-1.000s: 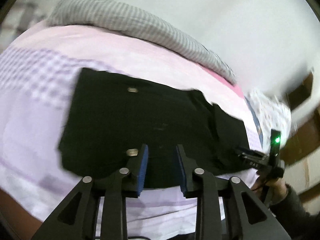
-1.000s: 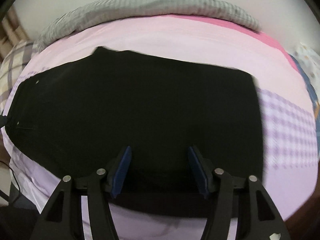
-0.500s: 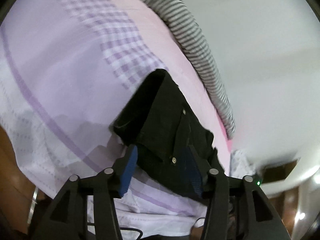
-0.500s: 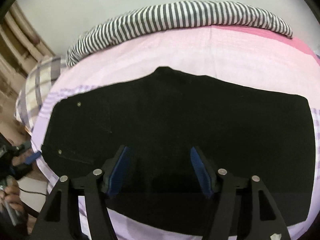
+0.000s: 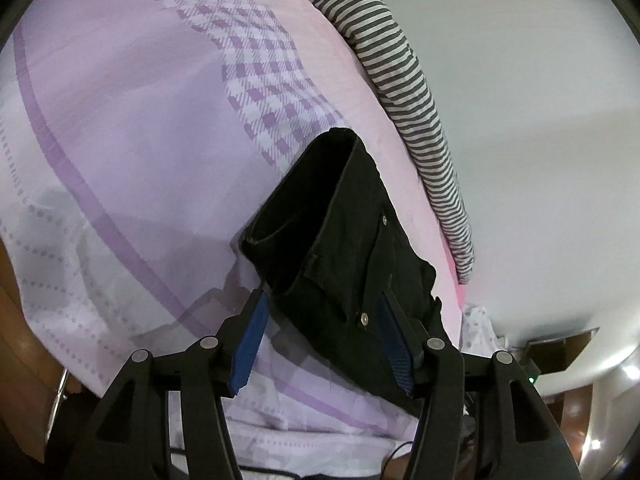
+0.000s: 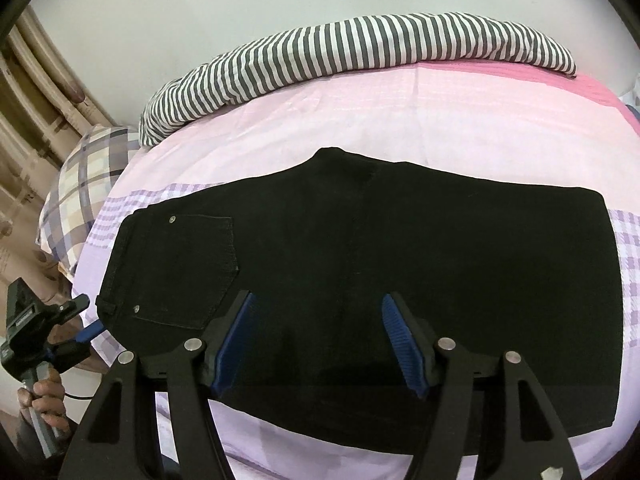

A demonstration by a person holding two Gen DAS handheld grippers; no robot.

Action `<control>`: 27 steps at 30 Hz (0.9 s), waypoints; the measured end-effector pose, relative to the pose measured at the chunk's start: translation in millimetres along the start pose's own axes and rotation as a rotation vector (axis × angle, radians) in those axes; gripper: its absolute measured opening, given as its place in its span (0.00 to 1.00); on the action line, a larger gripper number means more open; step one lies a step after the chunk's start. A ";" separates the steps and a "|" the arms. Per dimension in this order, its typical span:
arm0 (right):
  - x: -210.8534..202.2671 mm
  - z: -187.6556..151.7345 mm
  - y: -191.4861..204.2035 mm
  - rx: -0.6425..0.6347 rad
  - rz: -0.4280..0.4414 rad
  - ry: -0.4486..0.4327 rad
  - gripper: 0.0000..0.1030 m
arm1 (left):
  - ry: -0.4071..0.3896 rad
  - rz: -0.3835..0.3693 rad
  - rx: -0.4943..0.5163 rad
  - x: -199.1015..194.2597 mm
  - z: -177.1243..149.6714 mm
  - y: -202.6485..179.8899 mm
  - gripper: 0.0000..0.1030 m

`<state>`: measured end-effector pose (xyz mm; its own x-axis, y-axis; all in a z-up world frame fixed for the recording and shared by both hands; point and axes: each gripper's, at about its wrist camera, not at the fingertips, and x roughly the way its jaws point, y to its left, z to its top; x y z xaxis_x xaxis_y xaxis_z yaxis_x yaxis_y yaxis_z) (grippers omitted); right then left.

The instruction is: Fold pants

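Black pants (image 6: 360, 264) are lying flat on the bed (image 6: 400, 112), already doubled leg over leg, long axis running left-right across the right wrist view. Waistband end with back pocket (image 6: 180, 268) and rivets is sitting at the left side, the other end at the right. Near long edge is lying just past the right claw (image 6: 320, 340), which is hanging released over the middle of the pants, blue pads spread, nothing between them.

Left claw (image 5: 320, 336) is also released, jaws wide, pointing along the pants from the waistband end. Waistband opening (image 5: 296, 216) is lying just ahead of it, slightly left of centre; lower rivet (image 5: 363, 319) is sitting between the pads. Contact with cloth: cannot tell. In the right wrist view the left claw (image 6: 86, 320) is showing just off the waistband corner, apparently not touching.

So the left claw is the one nearer the waistband; the right is over the midsection and well apart from the far end. Judging the next fold as going end to end along the long axis, needing a pinch at the waistband.

Outward: striped cover (image 6: 360, 48) is lying along the wall side of the bed, plaid pillow (image 6: 80, 184) beyond the waistband end.
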<state>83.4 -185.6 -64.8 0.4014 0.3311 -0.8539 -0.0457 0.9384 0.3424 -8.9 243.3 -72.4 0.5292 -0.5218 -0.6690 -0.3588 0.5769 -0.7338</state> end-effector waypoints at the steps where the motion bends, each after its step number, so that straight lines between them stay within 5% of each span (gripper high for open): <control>1: 0.3 -0.1 -0.1 0.002 0.006 0.000 0.62 | -0.006 0.001 0.006 2.3 1.2 -0.5 0.55; 24: -0.3 8.2 -16.6 0.099 0.043 -0.042 0.62 | -0.078 0.008 -0.009 38.1 12.1 11.2 0.56; 27: 0.7 9.1 -11.6 0.094 0.047 -0.046 0.62 | -0.090 0.066 0.029 39.4 10.0 8.7 0.38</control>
<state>92.5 -197.2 -65.9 0.4422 0.3680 -0.8179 0.0196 0.9078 0.4190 16.5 234.0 -104.0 0.5725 -0.4241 -0.7017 -0.3738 0.6267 -0.6838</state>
